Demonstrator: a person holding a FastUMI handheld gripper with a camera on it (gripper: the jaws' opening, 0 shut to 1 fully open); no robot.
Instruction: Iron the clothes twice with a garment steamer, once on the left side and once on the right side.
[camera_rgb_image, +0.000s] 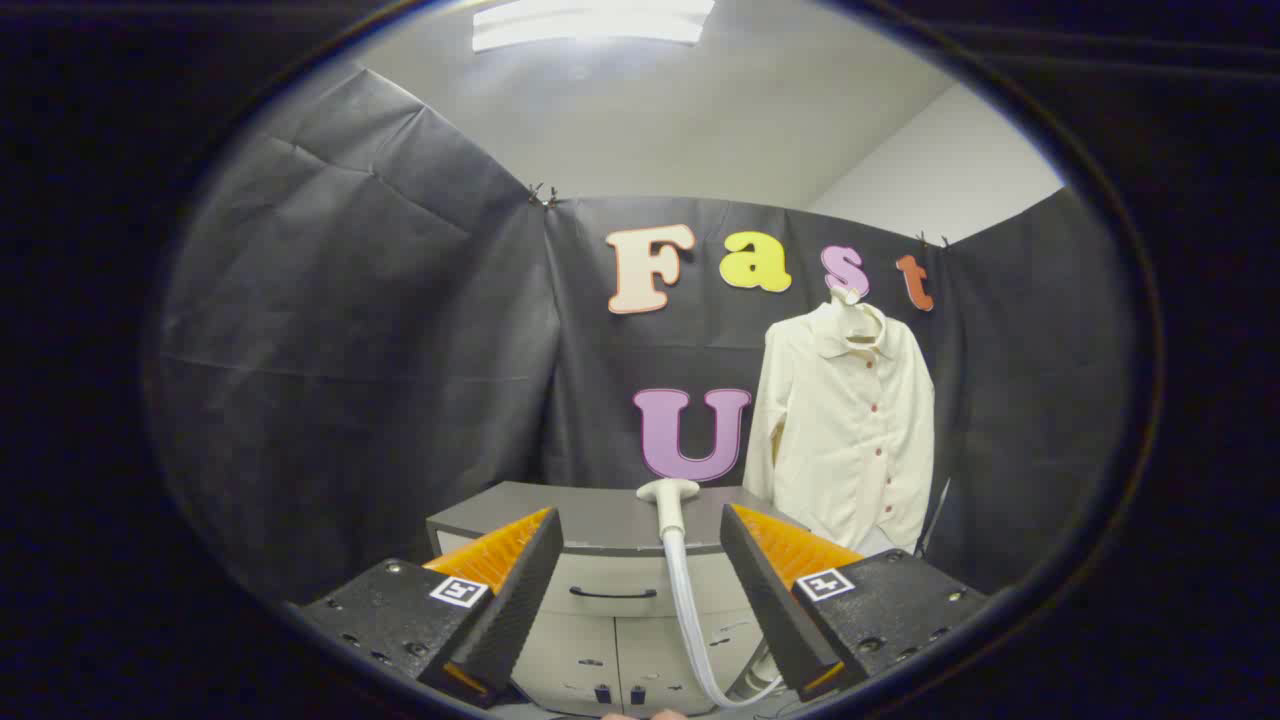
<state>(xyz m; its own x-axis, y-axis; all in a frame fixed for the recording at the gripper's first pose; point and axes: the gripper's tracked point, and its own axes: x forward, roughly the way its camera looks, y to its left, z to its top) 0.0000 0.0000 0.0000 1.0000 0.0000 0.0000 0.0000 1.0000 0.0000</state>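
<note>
A cream button-up shirt (845, 420) hangs on a hanger against the booth's back wall, beyond my right finger and to its right. The white garment steamer head (668, 503) lies on the grey cabinet top (600, 520), ahead of my fingers and a little right of the middle of the gap. Its pale hose (690, 610) drops over the cabinet's front edge and curves down toward my right finger. My gripper (640, 550) is open, fingers wide apart, nothing between them, still short of the steamer.
The grey cabinet has a drawer with a dark handle (612, 594) and doors below. Black cloth walls close in on the left, back and right. The shirt's hem hangs beside the cabinet's right end.
</note>
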